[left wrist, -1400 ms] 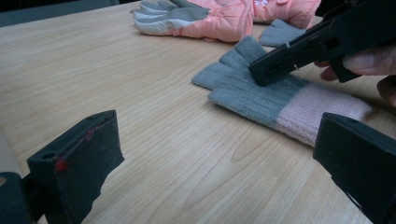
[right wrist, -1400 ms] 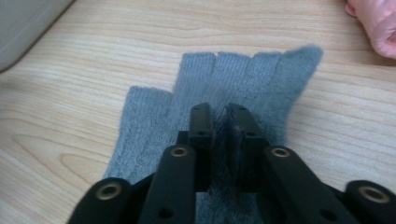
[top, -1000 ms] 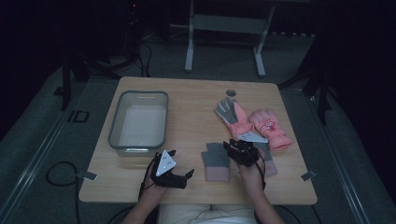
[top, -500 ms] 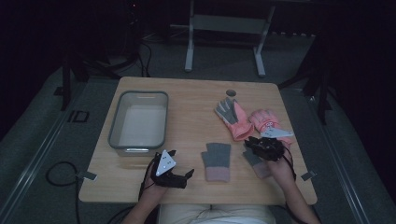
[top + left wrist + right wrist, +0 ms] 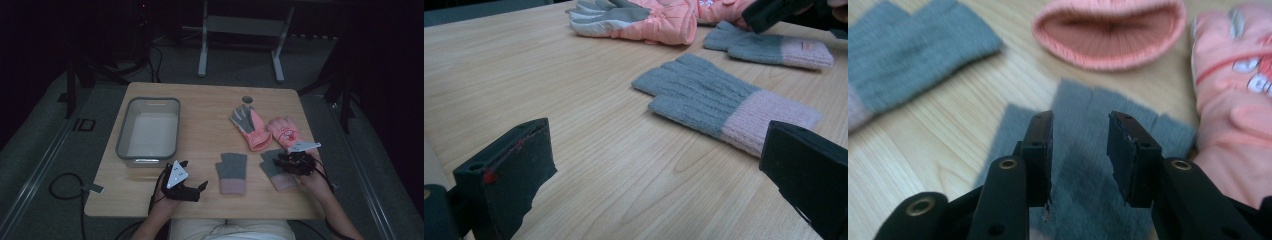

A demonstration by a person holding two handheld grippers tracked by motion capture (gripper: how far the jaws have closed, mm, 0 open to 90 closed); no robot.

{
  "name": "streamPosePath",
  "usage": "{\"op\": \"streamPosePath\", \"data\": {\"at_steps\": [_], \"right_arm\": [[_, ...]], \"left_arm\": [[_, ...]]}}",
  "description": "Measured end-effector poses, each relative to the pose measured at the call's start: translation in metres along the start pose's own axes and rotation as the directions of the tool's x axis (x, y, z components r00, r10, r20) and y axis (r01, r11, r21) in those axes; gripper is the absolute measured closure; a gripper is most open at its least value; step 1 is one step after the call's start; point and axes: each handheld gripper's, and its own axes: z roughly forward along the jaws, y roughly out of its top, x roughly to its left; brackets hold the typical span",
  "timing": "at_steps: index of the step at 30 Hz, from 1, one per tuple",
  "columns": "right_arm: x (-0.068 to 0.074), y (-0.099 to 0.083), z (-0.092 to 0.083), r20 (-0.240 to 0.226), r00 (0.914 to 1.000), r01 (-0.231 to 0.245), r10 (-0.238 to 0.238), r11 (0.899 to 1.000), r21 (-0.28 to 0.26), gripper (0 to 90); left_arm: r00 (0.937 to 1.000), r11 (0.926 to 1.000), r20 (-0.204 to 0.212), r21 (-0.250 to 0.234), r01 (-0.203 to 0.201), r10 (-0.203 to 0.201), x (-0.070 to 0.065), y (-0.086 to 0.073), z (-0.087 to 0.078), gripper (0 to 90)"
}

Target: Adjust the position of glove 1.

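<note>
High view: my right hand-held gripper (image 5: 292, 164) has shifted right from the middle grey glove (image 5: 232, 172) to the second grey glove (image 5: 276, 170) on the tabletop (image 5: 205, 125).

Right gripper view: jaws just reopened, narrow gap above that glove, nothing pinched; regrasp pending.

Left gripper view: left hand-held gripper (image 5: 664, 175) wide, idle.

High view: fixed above person's side, faces forward and down, far off, takes in whole table (image 5: 210, 107).
Left gripper view: low over tabletop, close, faces across toward grey glove (image 5: 719, 102) and pink gloves (image 5: 649, 20).
Right gripper view: very close, faces down along own jaws onto second grey glove (image 5: 1083, 170).
Shared: gloves, tabletop.
</note>
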Motion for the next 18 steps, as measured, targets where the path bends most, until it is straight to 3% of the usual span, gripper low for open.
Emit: {"op": "streamPosePath", "data": {"at_steps": [8,10,18], "right_arm": [[-0.004,-0.014,0.012,-0.024,0.9991,-0.035,0.035,0.999,0.012,58.8],[-0.002,-0.016,0.014,-0.001,0.9999,-0.015,0.015,1.0,0.005,64.1],[0.004,-0.017,0.014,0.04,0.9986,-0.033,0.034,0.999,-0.009,82.7]], "left_arm": [[1.0,1.0,0.002,-0.003,0.005,-0.005,0.001,0.0,0.0,0.6],[1.0,1.0,0.003,-0.003,0.0,0.0,0.0,0.0,0.0,0.6],[1.0,1.0,0.004,-0.002,0.005,-0.005,0.001,0.0,0.0,0.6]]}}
